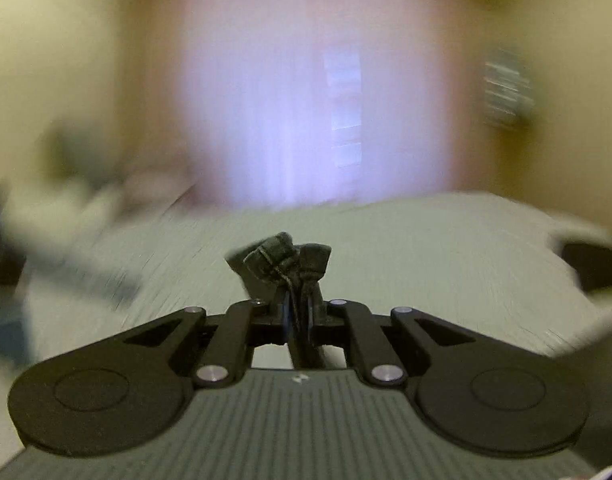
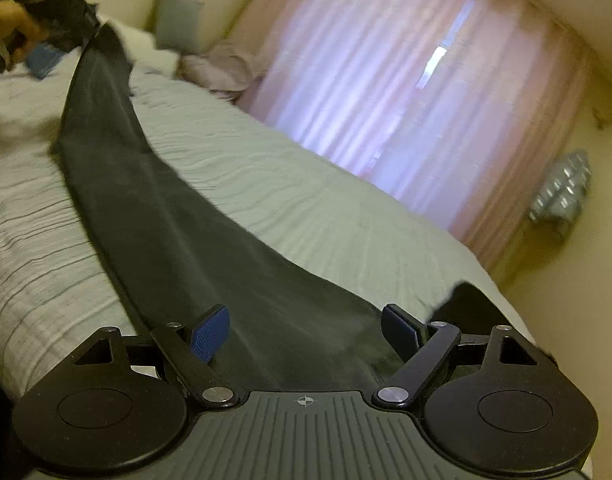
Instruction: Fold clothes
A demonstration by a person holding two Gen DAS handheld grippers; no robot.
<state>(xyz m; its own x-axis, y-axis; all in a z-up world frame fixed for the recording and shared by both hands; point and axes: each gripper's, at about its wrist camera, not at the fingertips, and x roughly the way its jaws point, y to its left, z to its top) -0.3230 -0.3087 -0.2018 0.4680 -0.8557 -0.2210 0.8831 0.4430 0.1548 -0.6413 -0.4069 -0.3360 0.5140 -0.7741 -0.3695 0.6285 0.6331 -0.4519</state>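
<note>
1. the left gripper [image 1: 295, 276] is clamped on a bunched end of the dark garment [image 2: 177, 216], centre of its blurred view.
2. the right gripper [image 2: 306, 330] gapes wide over the near end, low centre.
3. the garment runs diagonally across the bed [image 2: 306, 200]; pinch the near end squarely and hold it taut before folding.

- The right hand-held gripper [image 2: 306, 330] hangs with its blue-padded jaws spread wide, over a dark garment [image 2: 177, 232].
- The garment lies stretched in a long strip across the bed [image 2: 306, 200].
- At its far end, top left, a hand [image 2: 9, 28] grips the bunched cloth.
- Pink curtains [image 2: 406, 100] hang behind the bed.
</note>
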